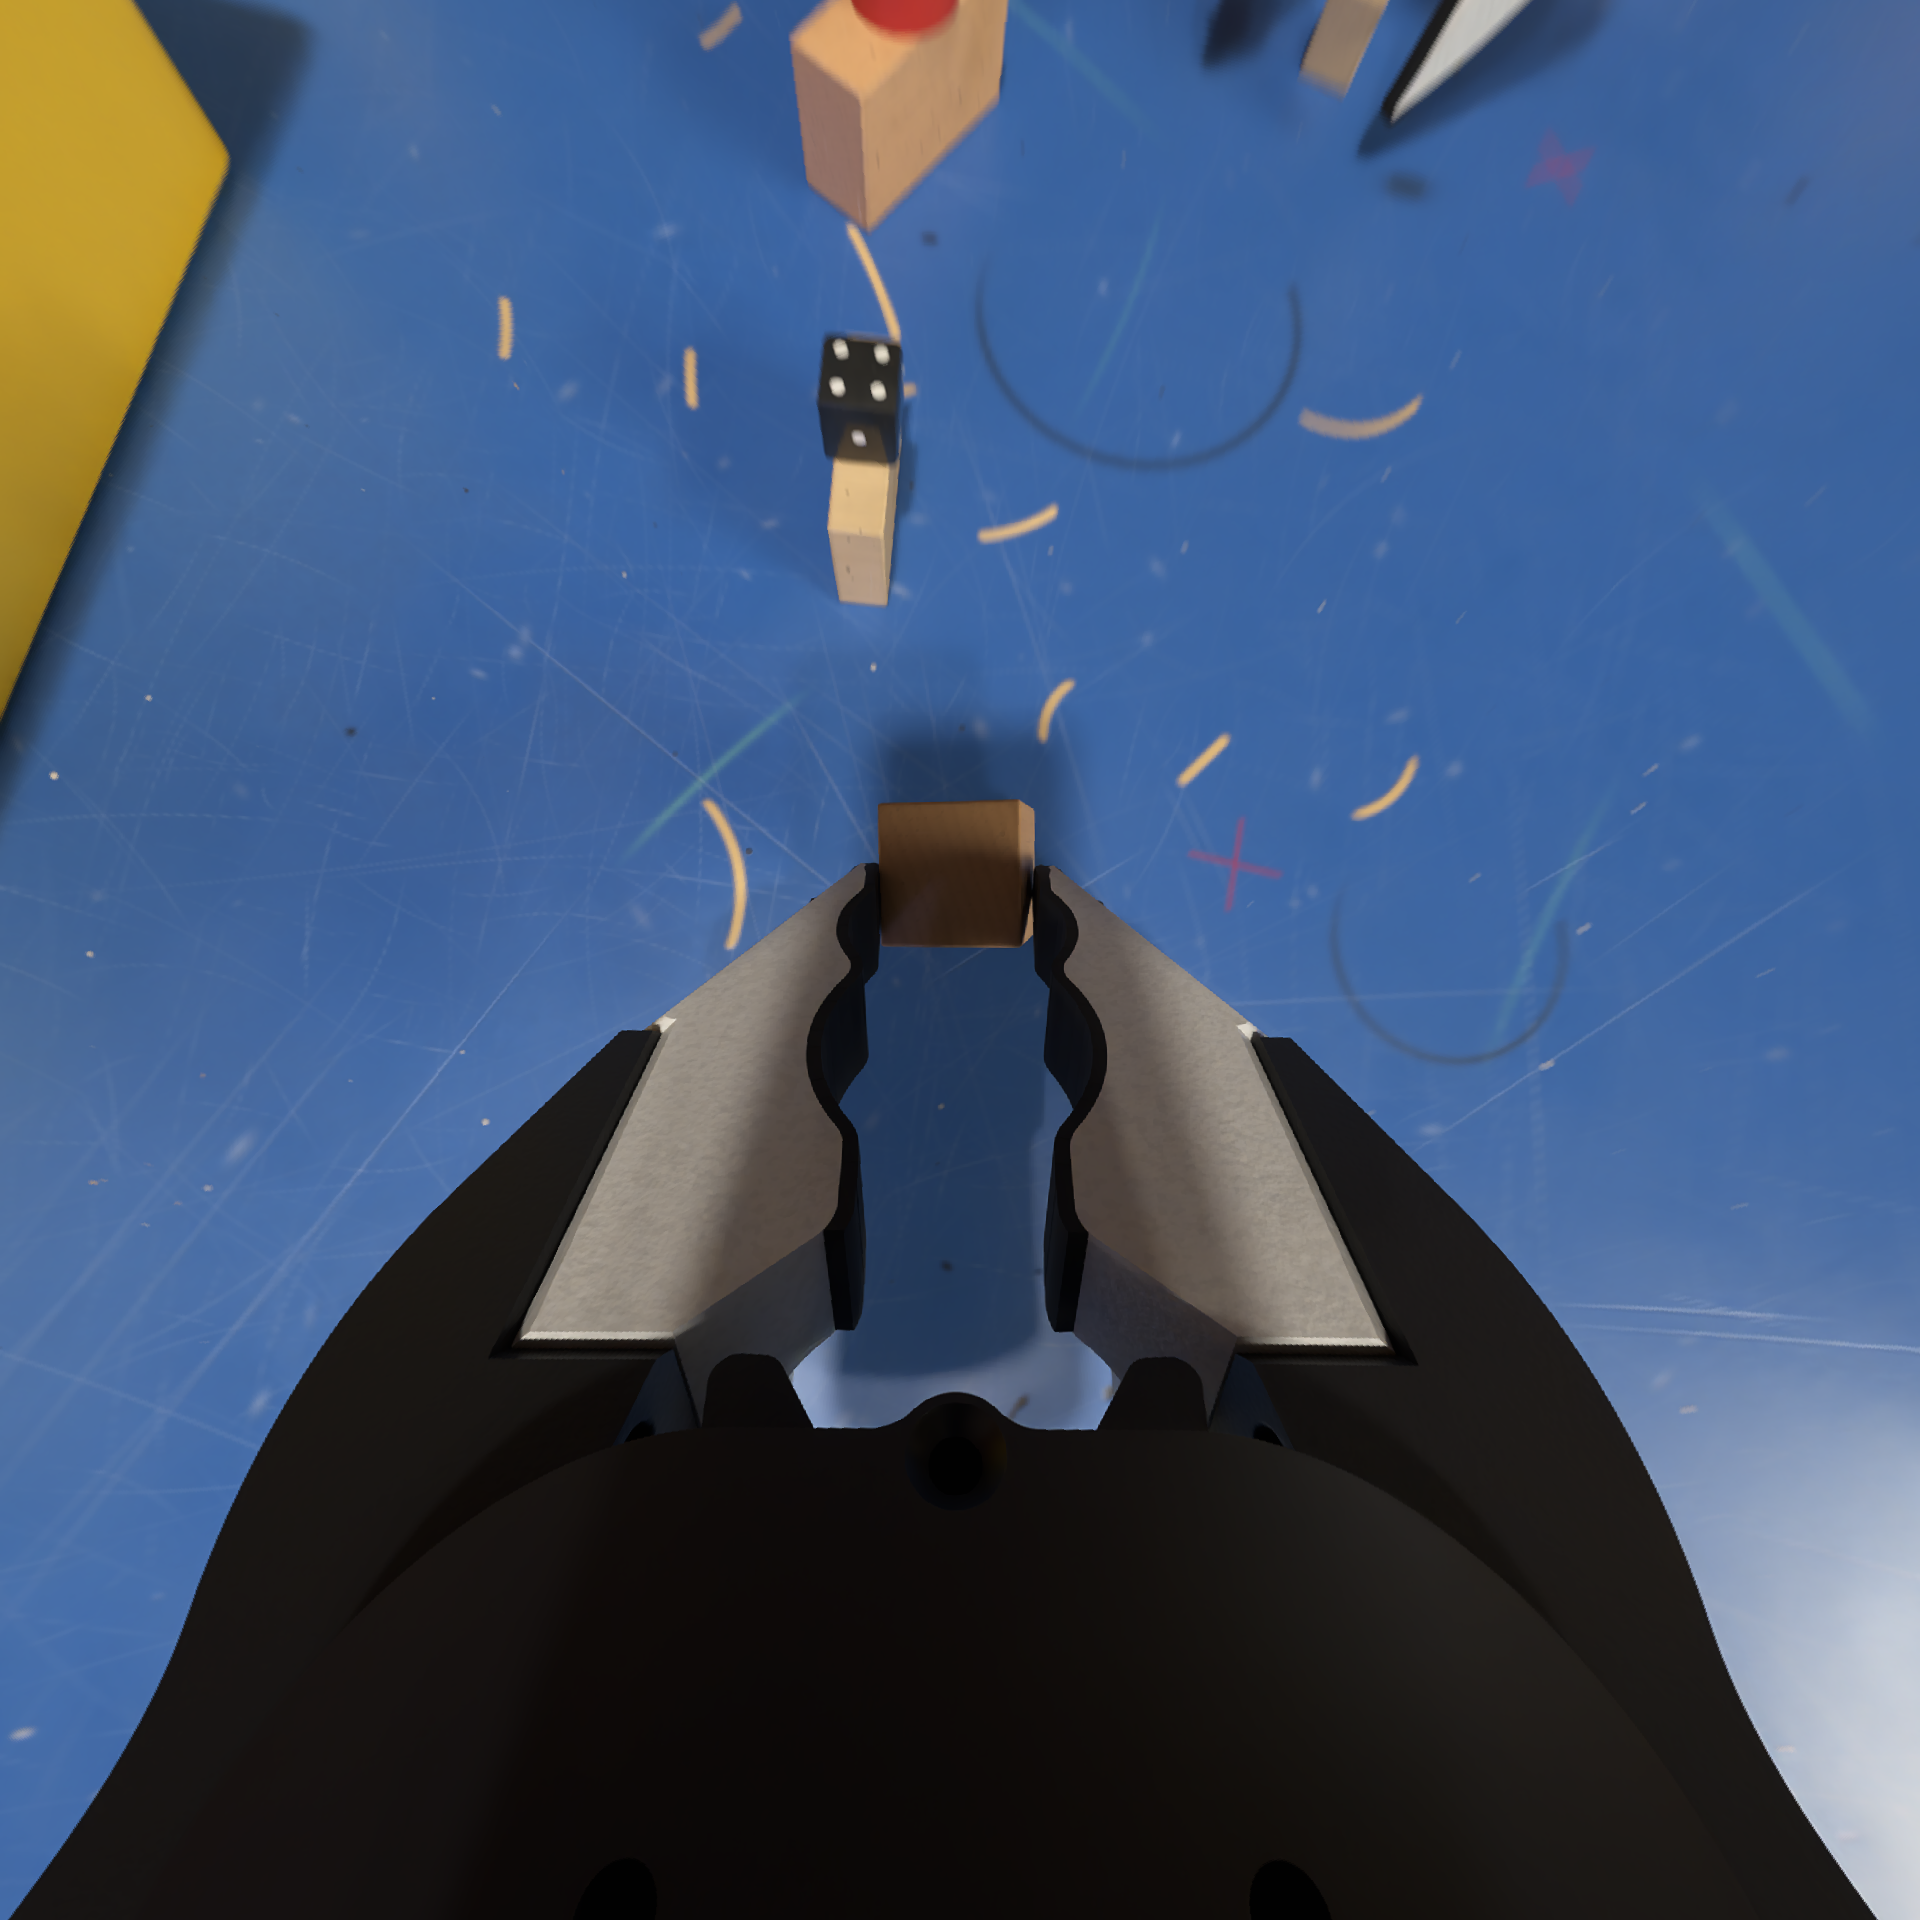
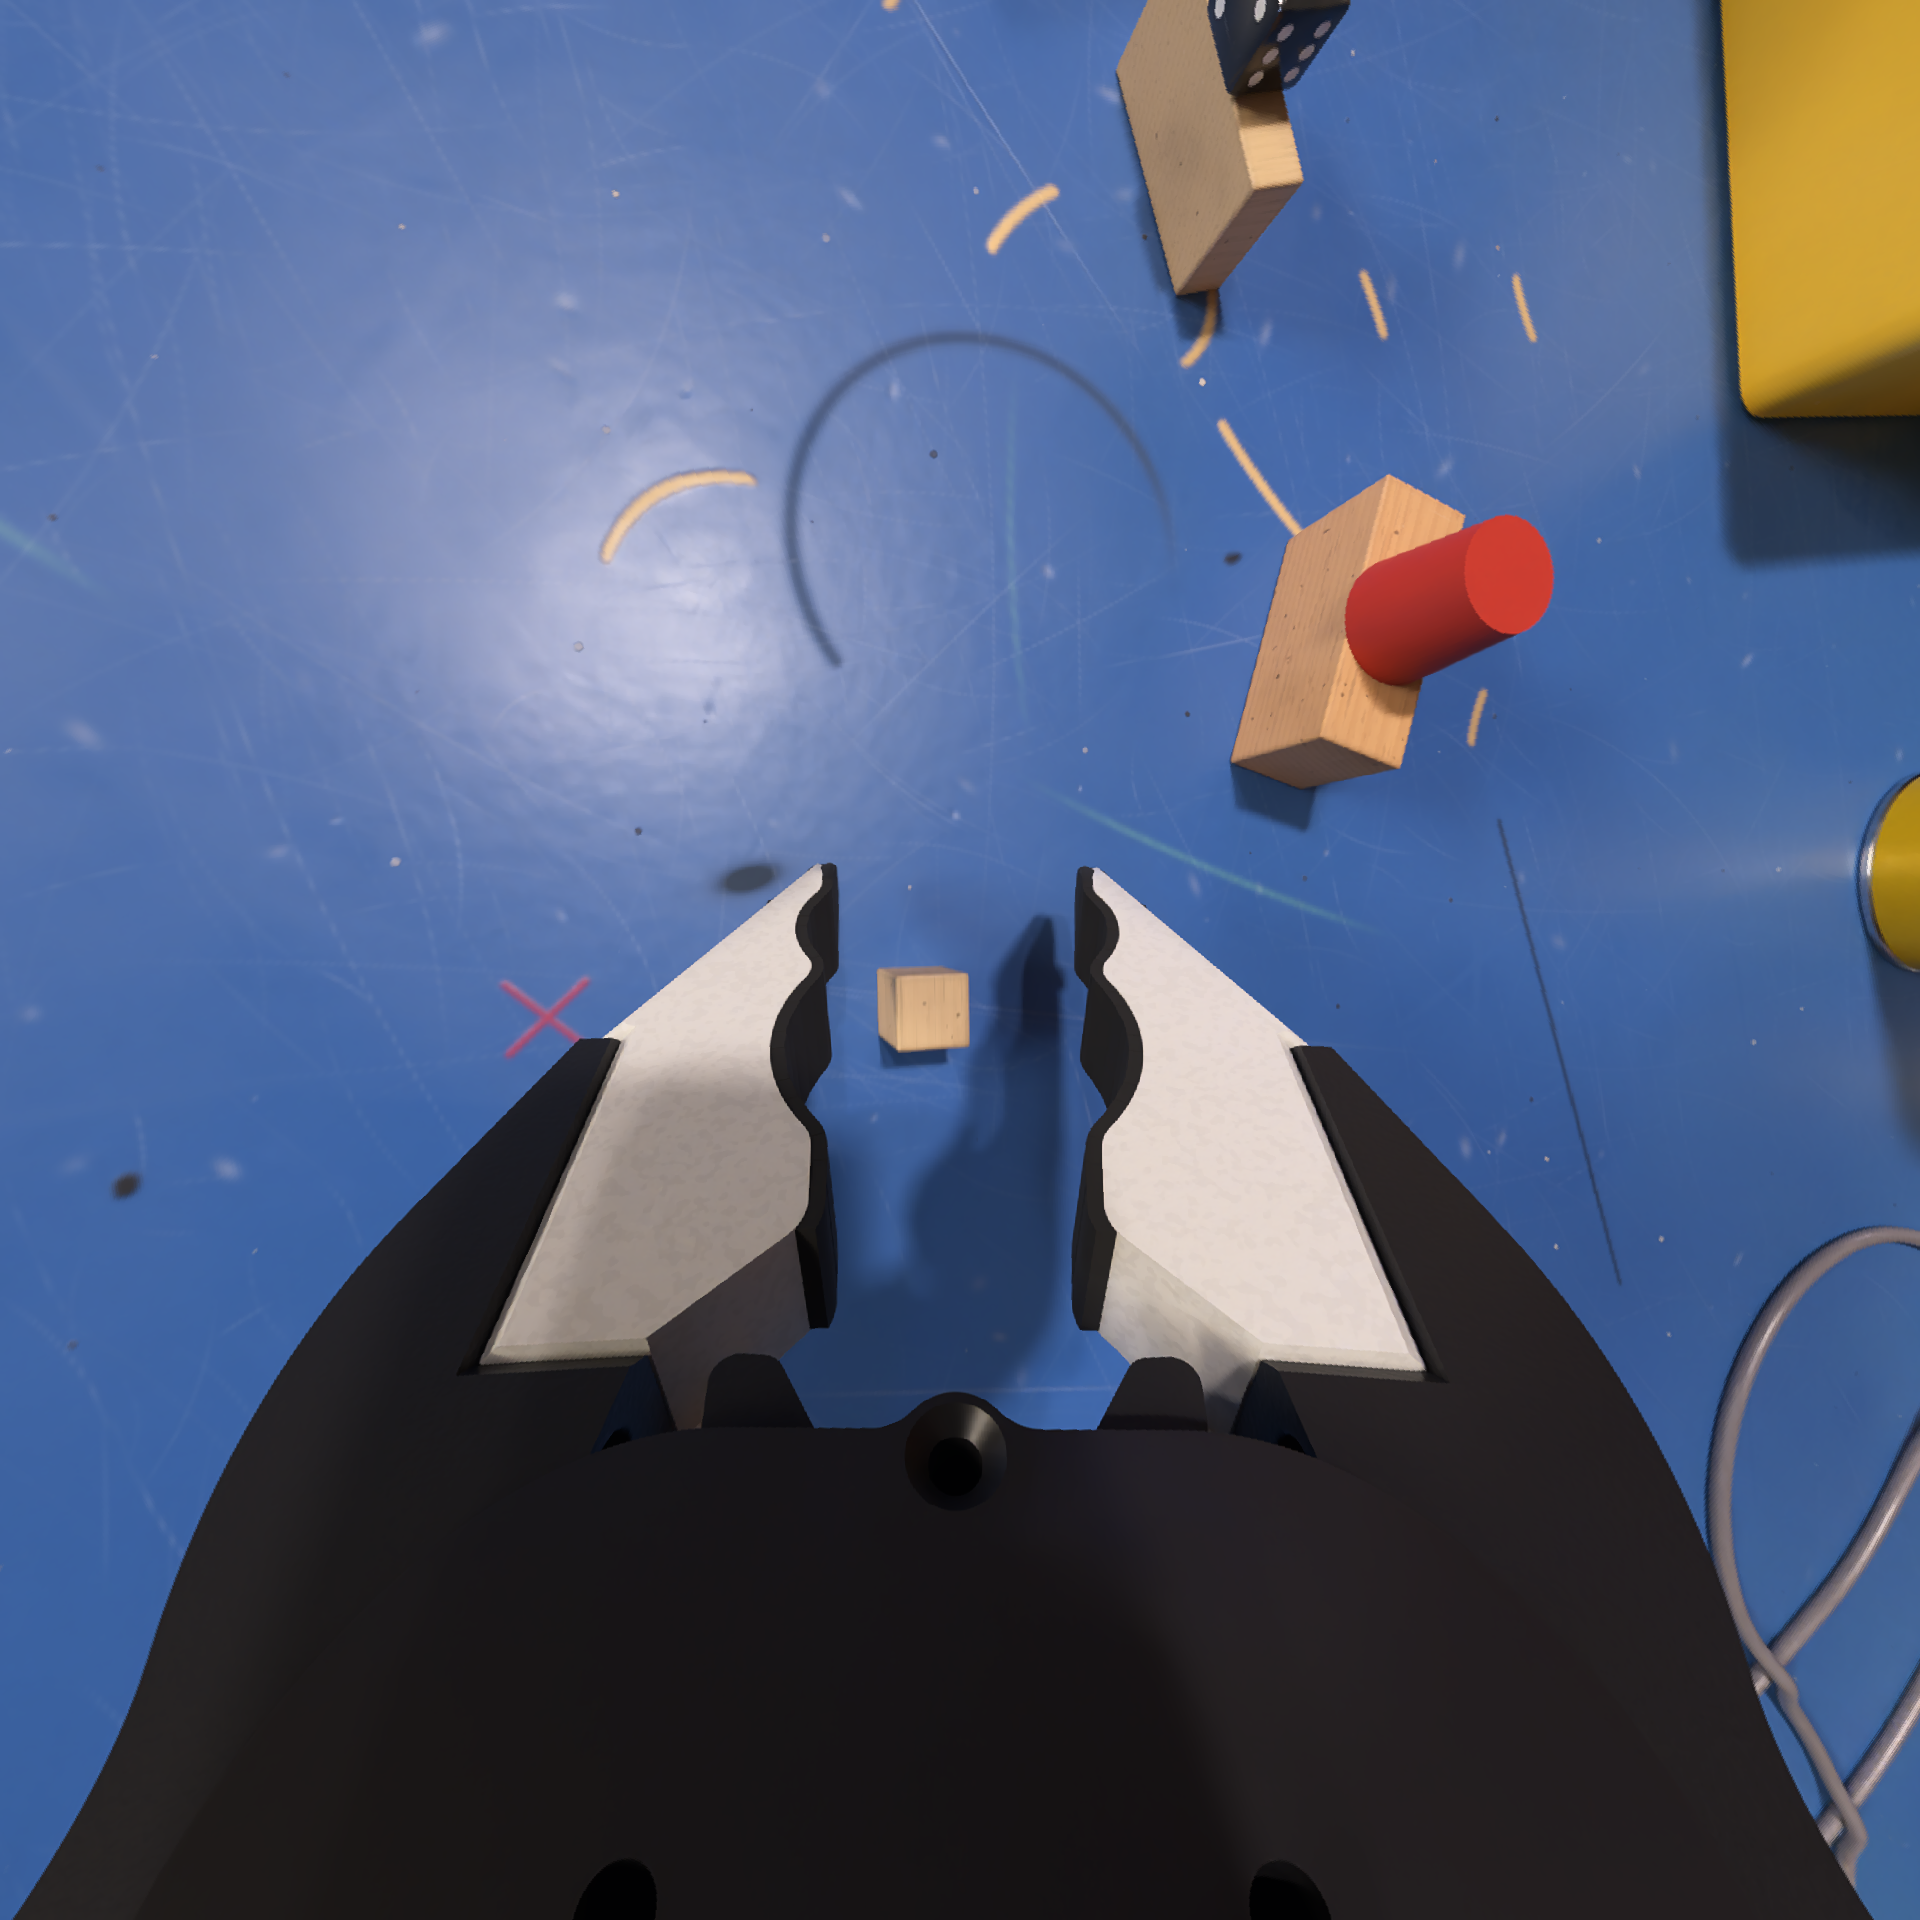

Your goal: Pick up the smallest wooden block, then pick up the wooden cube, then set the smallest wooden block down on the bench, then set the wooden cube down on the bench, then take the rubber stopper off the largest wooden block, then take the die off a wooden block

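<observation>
My left gripper (image 1: 956,894) is shut on a brown wooden cube (image 1: 951,831) and holds it above the blue bench (image 1: 416,935), where its shadow falls. My right gripper (image 2: 956,878) is open. A small pale wooden block (image 2: 923,1008) sits on the bench (image 2: 416,623) between its fingers, touching neither. The largest wooden block (image 2: 1314,675) stands to the right with a red rubber stopper (image 2: 1449,597) on it; it also shows in the left wrist view (image 1: 894,125). A black die (image 1: 860,400) rests on a slim wooden block (image 1: 862,540), also seen in the right wrist view (image 2: 1205,166).
A yellow box (image 2: 1818,208) stands at the right wrist view's far right and at the left edge of the left wrist view (image 1: 94,312). A yellow round object (image 2: 1896,873) and a grey wire loop (image 2: 1766,1455) lie to the right. Wood shavings are scattered about.
</observation>
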